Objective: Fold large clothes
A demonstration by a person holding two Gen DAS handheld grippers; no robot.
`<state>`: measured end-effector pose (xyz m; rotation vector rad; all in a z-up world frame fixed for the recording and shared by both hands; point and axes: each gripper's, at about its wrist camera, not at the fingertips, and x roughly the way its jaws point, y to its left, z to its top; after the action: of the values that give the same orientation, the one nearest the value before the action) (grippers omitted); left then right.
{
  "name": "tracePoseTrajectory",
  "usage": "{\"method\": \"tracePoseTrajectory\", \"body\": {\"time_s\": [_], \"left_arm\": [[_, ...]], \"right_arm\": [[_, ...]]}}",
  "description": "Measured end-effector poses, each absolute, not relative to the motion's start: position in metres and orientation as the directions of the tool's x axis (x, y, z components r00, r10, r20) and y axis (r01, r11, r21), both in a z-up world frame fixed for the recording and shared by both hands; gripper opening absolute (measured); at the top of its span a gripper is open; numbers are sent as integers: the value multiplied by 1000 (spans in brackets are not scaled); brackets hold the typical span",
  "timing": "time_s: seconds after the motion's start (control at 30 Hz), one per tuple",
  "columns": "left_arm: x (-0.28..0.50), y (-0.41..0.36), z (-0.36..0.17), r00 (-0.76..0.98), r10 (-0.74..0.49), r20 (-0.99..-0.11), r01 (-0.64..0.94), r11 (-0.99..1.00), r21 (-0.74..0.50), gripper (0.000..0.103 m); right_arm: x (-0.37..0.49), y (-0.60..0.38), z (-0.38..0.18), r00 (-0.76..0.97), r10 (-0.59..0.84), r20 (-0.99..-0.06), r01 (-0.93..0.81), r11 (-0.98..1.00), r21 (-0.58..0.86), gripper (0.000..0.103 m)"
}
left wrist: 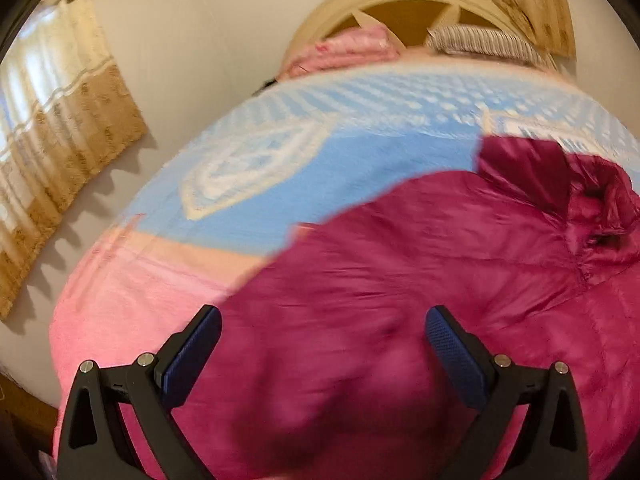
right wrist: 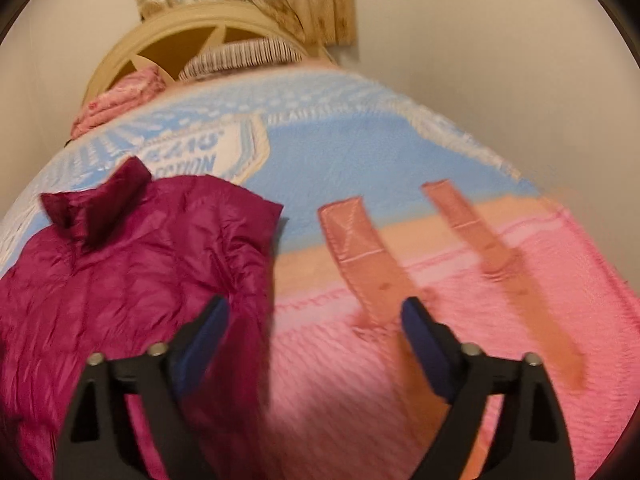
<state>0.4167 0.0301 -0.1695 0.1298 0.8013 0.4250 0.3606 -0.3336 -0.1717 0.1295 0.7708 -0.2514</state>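
Both fingers spread, empty, above the magenta jacket on the bed.

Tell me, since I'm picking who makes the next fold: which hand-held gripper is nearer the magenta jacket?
Left. The left hand-held gripper hovers open over the magenta jacket; the right hand-held gripper is open beside its edge, over the pink blanket.

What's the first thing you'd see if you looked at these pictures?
A shiny magenta jacket lies spread on a bed, its collar toward the headboard. Under it is a blue and pink blanket. Both grippers, left and right, hang open above.
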Motion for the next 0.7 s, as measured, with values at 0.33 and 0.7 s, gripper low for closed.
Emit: {"method": "tracePoseTrajectory", "body": {"time_s": [0.33, 0.7], "left_arm": [[291, 212, -199, 429, 599, -676, -556, 765, 325, 102], [246, 249, -232, 435, 444, -784, -592, 796, 122, 102]], "right_arm": [[281, -315, -166, 726, -134, -674, 178, 984, -3, 94], [255, -260, -162, 757, -83, -648, 73, 996, -42, 95]]}}
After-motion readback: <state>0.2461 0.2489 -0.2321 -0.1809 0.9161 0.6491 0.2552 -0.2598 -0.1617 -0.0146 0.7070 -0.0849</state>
